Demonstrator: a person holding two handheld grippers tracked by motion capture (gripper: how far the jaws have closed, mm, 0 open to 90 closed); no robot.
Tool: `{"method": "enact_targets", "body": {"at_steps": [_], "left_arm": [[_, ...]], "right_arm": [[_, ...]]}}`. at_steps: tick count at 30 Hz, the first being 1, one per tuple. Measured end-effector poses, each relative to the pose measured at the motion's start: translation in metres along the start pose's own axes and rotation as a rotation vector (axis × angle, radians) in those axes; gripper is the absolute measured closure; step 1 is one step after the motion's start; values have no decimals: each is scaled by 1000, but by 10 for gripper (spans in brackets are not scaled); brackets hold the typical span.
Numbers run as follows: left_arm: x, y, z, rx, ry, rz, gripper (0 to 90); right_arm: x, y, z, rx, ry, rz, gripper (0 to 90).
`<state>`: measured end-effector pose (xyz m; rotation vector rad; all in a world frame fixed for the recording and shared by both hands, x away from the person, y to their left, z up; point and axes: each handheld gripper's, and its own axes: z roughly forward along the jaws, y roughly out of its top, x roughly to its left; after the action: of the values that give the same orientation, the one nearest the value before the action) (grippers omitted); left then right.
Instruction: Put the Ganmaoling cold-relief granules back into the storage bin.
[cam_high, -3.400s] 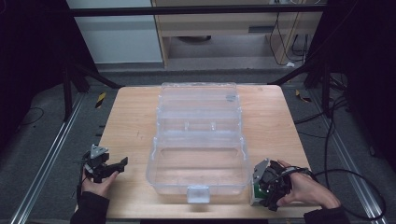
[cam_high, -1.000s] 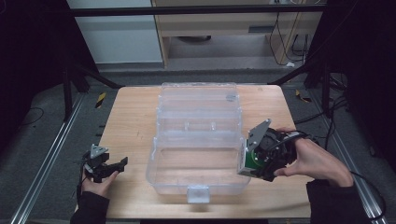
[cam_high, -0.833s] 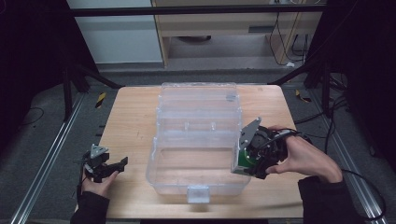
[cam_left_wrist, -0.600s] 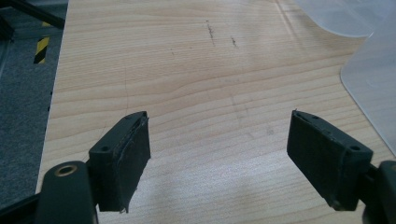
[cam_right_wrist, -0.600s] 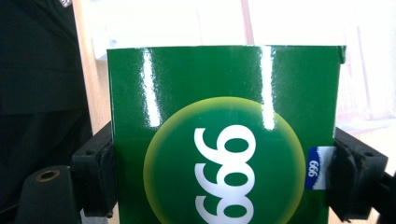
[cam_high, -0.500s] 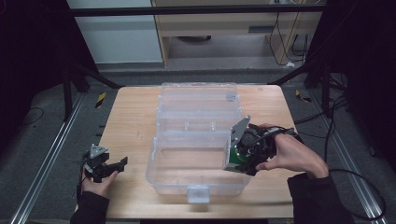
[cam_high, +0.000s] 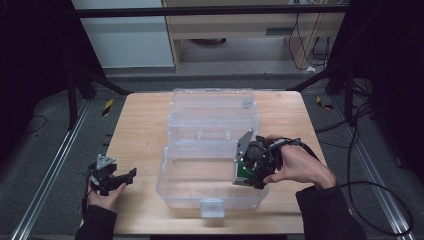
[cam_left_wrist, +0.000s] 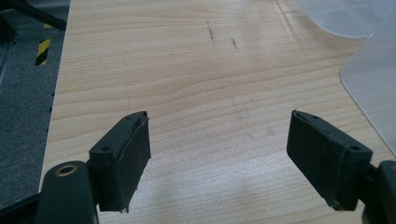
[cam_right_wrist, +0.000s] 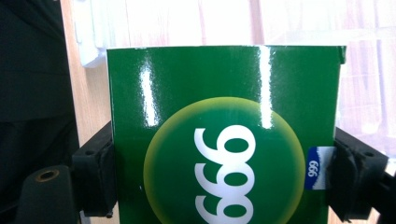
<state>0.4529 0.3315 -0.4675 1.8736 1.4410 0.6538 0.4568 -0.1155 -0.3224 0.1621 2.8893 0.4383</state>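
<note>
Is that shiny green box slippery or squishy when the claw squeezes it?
The green box looks glossy, with bright glare streaks, so it may be a bit slippery. Its edges stay straight between the right claw pads, so it is probably fairly stiff cardboard. With flat sides, it should not roll, though it might tip if stood on end.

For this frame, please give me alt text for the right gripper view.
A glossy green box printed with white digits in a yellow-green circle sits clamped between the right tool's two black jaws. Behind it are a clear plastic container and a strip of wooden table.
</note>
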Motion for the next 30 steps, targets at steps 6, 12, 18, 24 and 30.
{"method": "enact_targets", "body": {"at_steps": [6,12,18,24,30], "left_arm": [[0,0,0,-1,0,-1,208],[0,0,0,-1,1,0,208],[0,0,0,-2,1,0,208],[0,0,0,-1,1,1,208],[1,0,0,-1,2,1,208]], "right_arm": [[2,4,10,26,0,-13,159],[2,-1,20,38,19,3,159],[3,-4,32,51,30,0,159],[4,-6,39,57,37,1,158],[5,-9,49,61,57,15,157]]}}
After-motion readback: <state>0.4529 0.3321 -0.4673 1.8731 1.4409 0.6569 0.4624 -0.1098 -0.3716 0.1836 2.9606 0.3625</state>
